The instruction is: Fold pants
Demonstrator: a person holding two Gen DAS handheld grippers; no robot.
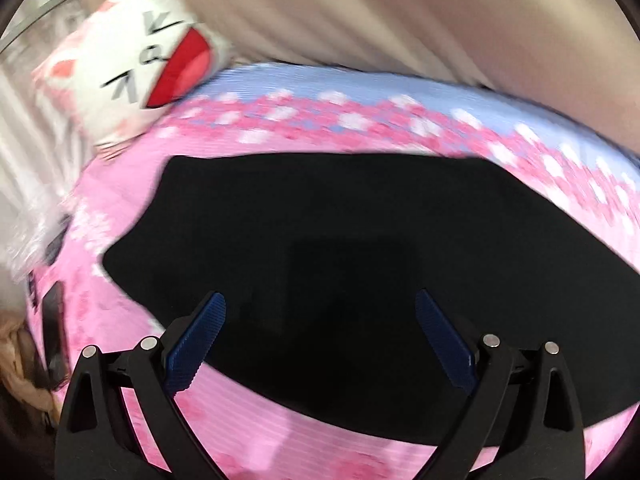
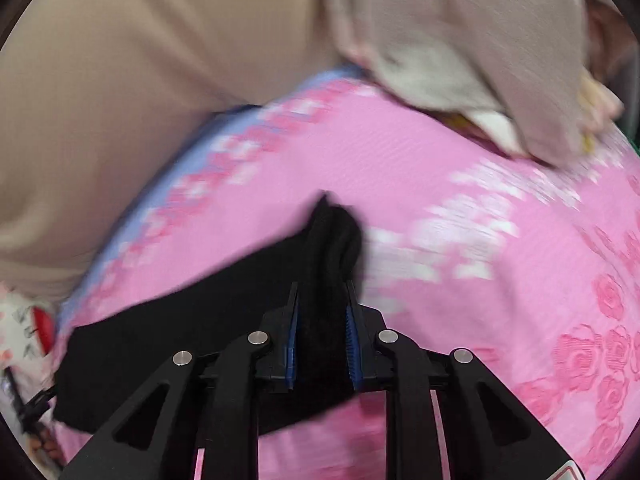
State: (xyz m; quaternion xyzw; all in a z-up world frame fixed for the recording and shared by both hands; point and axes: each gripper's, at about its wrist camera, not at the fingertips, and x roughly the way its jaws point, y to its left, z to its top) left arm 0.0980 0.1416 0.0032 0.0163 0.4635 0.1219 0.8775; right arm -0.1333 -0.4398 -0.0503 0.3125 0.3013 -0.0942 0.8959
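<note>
Pants (image 1: 340,280), black, fill the left wrist view, lying flat on the pink floral bedspread (image 1: 280,420) straight ahead of the left gripper (image 1: 320,320). Its tongs are spread wide, nothing between them. Bare pink shows below the near edge and beyond the far edge; a cat-face pillow (image 1: 132,68) sits off to the far left.

Right wrist view: the right gripper (image 2: 322,320) is clenched on a bunched fold of the pants (image 2: 180,328), rest trailing left. Open pink bedspread (image 2: 460,312) to the right, beige blanket (image 2: 120,100) beyond.
</note>
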